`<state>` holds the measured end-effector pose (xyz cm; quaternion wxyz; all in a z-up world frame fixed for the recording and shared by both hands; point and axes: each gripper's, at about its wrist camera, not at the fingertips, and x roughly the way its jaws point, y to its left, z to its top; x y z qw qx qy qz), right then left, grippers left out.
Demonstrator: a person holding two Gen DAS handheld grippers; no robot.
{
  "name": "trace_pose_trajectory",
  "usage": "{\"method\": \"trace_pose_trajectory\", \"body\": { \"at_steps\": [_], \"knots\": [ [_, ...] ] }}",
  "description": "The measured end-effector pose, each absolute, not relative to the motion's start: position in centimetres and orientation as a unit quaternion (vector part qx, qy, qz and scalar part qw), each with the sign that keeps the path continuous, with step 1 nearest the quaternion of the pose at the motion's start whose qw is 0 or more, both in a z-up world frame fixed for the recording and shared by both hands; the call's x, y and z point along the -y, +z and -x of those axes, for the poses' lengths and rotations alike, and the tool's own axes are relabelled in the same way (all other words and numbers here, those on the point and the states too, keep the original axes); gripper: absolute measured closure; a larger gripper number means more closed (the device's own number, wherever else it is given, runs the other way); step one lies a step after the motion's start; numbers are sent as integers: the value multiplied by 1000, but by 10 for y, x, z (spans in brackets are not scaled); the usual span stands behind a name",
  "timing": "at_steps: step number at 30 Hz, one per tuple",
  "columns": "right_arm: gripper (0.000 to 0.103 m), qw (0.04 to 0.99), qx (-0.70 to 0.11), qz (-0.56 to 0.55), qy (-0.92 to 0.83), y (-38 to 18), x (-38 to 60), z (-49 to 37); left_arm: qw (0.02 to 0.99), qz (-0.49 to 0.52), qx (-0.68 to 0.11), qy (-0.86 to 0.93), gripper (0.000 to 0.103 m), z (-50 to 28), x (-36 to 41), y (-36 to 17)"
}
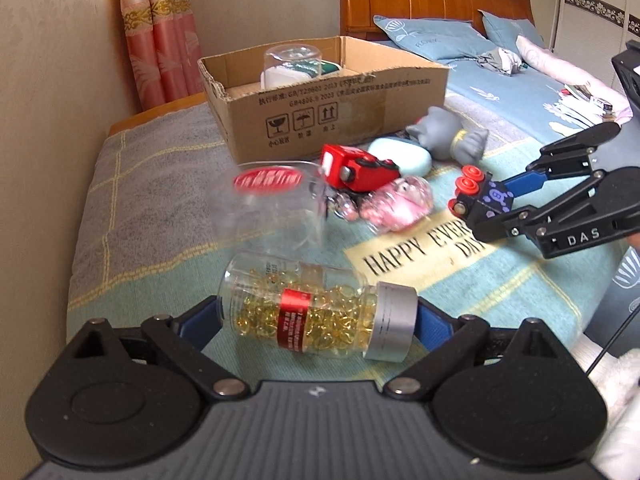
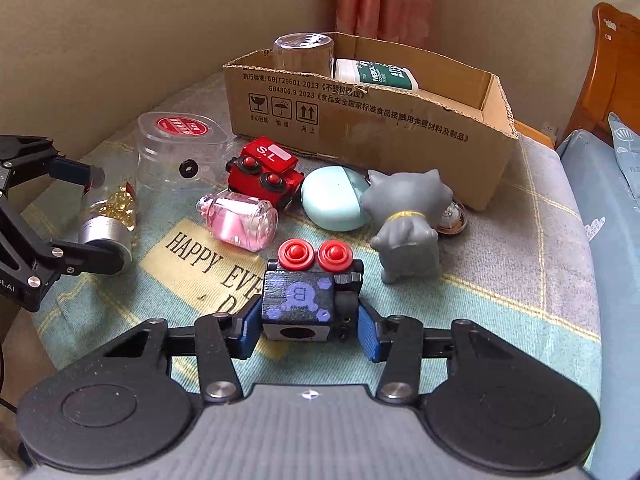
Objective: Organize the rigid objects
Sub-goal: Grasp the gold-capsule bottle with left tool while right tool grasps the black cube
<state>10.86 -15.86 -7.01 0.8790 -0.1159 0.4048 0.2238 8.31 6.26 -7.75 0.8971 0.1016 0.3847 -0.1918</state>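
Note:
My left gripper (image 1: pixel 318 312) is shut on a clear capsule bottle (image 1: pixel 308 308) with yellow softgels and a silver cap, held sideways; it also shows in the right wrist view (image 2: pixel 106 212). My right gripper (image 2: pixel 308 326) is shut on a black toy car (image 2: pixel 306 296) with red wheels and purple marks, also seen in the left wrist view (image 1: pixel 480 200). An open cardboard box (image 2: pixel 372 120) stands at the back with an upturned glass (image 2: pixel 304 54) and a white-green bottle (image 2: pixel 376 74) inside.
On the blanket lie a red toy car (image 2: pixel 262 170), a pink perfume bottle (image 2: pixel 240 220), a mint case (image 2: pixel 334 198), a grey cat figure (image 2: pixel 408 220) and a clear jar with red lid (image 2: pixel 180 152). A wall is left; a bed (image 1: pixel 500 80) is right.

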Motion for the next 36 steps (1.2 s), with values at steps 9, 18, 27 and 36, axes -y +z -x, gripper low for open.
{"method": "trace_pose_trajectory", "body": {
  "at_steps": [9,18,27,36],
  "knots": [
    [40,880,-406,118,215,-70,166,-96,892,-122,-383,-207,5,-66,-50,-80],
    [24,882,-406,114,209,-73,162,-104,888,-127,-383,-221,5,-74,-47,-86],
    [23,882,-404,121,211,-73,152,-111,884,-129,-388,-225,5,-75,-47,-88],
    [39,880,-403,137,213,-69,148,-106,885,-125,-389,-224,7,-77,-47,-87]
  ]
}}
